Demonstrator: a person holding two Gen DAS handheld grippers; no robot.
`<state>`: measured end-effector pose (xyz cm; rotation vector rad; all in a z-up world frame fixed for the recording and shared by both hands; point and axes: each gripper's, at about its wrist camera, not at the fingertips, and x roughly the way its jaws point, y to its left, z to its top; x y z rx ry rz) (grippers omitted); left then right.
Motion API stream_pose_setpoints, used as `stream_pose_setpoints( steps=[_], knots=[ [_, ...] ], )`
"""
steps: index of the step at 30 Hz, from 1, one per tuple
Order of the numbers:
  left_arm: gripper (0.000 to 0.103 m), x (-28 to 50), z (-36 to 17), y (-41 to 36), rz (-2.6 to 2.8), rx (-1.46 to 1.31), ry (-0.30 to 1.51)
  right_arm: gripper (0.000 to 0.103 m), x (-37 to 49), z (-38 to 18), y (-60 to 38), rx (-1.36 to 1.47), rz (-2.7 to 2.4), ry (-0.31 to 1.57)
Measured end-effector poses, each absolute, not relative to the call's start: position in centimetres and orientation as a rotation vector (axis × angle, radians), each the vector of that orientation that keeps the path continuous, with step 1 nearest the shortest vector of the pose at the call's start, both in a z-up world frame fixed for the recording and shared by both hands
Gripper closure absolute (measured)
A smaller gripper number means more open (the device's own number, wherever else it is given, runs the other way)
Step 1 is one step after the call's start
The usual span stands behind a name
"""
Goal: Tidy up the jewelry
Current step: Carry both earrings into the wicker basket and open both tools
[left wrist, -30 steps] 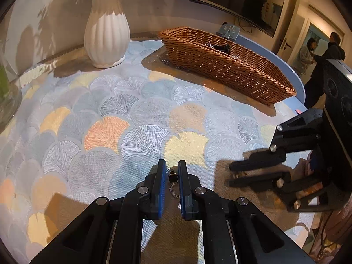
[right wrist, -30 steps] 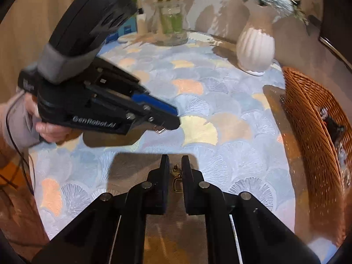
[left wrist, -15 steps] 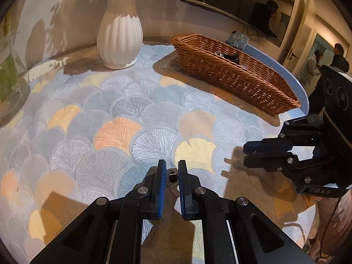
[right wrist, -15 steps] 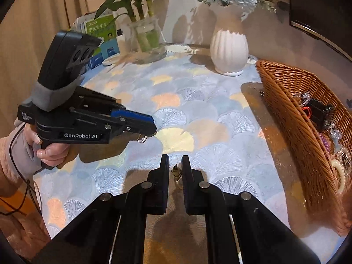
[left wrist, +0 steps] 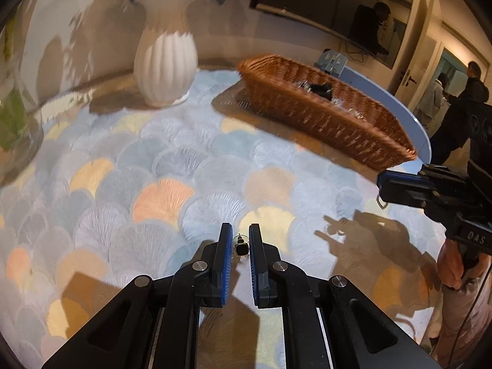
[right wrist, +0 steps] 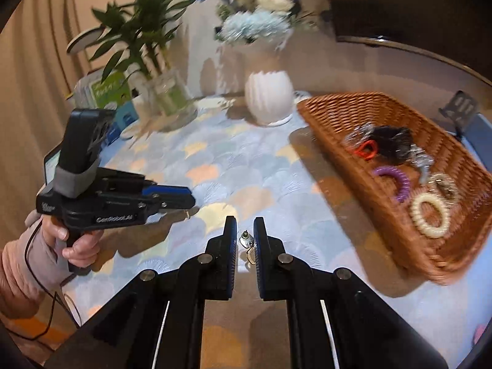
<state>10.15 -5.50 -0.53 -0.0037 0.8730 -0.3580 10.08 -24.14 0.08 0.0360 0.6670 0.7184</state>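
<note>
My left gripper [left wrist: 240, 235] is shut on a small dark-stoned earring [left wrist: 240, 248], held above the scallop-patterned tablecloth [left wrist: 160, 196]. My right gripper [right wrist: 245, 230] is shut on a second small gold earring [right wrist: 247, 244] with a hanging loop. In the left wrist view the right gripper [left wrist: 382, 184] enters from the right, its earring dangling below the tips. In the right wrist view the left gripper [right wrist: 187, 198] sits at the left in a person's hand [right wrist: 77, 246]. A wicker basket [right wrist: 335, 107] at the right holds several hair ties, among them a purple one [right wrist: 396, 181] and a cream one [right wrist: 430, 215].
A white ribbed vase [left wrist: 166, 70] of flowers stands behind the cloth, left of the basket [left wrist: 323, 123]. A glass vase with green stems [right wrist: 167, 95] and books are at the far left. People [left wrist: 455, 92] stand by a doorway in the background.
My right gripper has rolled and lifted, swinging toward the basket, whose contents now show in full. The left gripper has barely moved and keeps its earring.
</note>
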Motion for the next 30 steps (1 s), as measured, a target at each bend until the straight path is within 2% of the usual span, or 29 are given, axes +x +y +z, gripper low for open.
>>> stream_pose_setpoints(
  steps=[10, 17, 22, 28, 30],
  knots=[
    [0.092, 13.9, 5.9, -10.1, -0.413, 0.058, 0.766, 0.091, 15.7, 5.2, -29.2, 0.282, 0.547, 0.631],
    [0.092, 19.6, 10.2, -13.5, -0.473, 0.051, 0.714, 0.091, 21.4, 4.3, -31.0, 0.457, 0.444, 0.683],
    [0.092, 23.2, 8.8, -16.2, -0.48, 0.071, 0.737, 0.09, 23.7, 1.7, -31.5, 0.513, 0.38, 0.786],
    [0.092, 26.2, 6.7, -16.6, -0.51, -0.036, 0.775, 0.09, 23.8, 1.9, -30.5, 0.441, 0.335, 0.777],
    [0.091, 26.2, 6.8, -16.3, -0.53, -0.063, 0.749, 0.087, 23.7, 1.9, -30.4, 0.434, 0.314, 0.765]
  ],
)
